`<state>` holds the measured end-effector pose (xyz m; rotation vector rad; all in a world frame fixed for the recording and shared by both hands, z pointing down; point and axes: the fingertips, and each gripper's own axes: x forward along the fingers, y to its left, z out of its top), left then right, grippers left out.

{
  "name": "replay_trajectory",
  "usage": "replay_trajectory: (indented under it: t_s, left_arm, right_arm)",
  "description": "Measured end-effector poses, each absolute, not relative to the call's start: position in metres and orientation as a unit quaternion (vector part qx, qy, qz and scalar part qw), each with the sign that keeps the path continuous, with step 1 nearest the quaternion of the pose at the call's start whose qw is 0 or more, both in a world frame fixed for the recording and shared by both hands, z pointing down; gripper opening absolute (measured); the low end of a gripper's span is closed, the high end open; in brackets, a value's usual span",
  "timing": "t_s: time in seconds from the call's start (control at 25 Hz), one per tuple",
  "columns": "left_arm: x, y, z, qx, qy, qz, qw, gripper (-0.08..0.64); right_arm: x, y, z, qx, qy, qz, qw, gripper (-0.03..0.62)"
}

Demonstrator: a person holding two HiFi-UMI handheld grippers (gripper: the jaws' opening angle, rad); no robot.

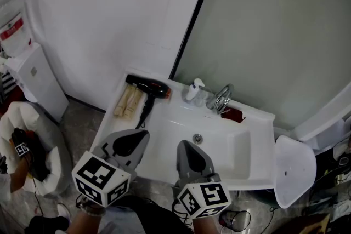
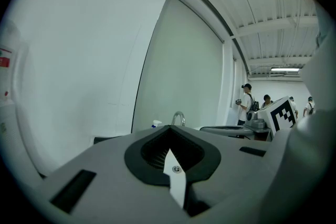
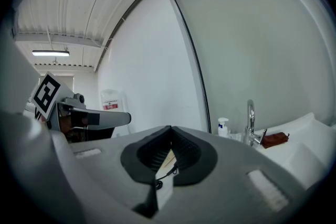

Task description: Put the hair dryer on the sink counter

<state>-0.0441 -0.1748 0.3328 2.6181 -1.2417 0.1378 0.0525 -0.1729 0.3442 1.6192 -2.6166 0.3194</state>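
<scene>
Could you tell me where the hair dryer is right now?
Head view: the hair dryer lies back left on the sink counter, left of the soap bottle.

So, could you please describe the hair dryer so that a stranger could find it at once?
Look at the white sink counter, then at its back left corner, left of the faucet. The hair dryer lies flat there: it is the only black thing on the counter, with an orange-red end and a black cord, beside two pale beige items.

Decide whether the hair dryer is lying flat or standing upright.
Lying flat: the hair dryer rests on its side on the sink counter, cord trailing forward.
</scene>
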Motion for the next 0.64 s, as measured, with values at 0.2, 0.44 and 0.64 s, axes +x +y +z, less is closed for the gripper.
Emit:
replay_trajectory:
  t_s: [0.2,0.44,0.64]
  left_arm:
    - [-0.044,-0.1782,0.3344,0.896,-0.423,0.051,0.125,0.003]
    - [-0.0399,-0.1809,0.3382,0.898,-0.418,0.056,0.127,0.003]
    - [-0.0375,-0.1825,0.3405,0.898,-0.416,0.057,0.129,0.003]
  right_arm:
    - [0.0518,-0.1766,0.3478,0.522,-0.846,0.108,0.029,-0.002]
    - [0.0531,-0.1803,0.351,0.521,-0.846,0.11,0.03,-0.002]
    - [0.0549,-0.1813,0.3541,0.522,-0.845,0.113,0.031,-0.002]
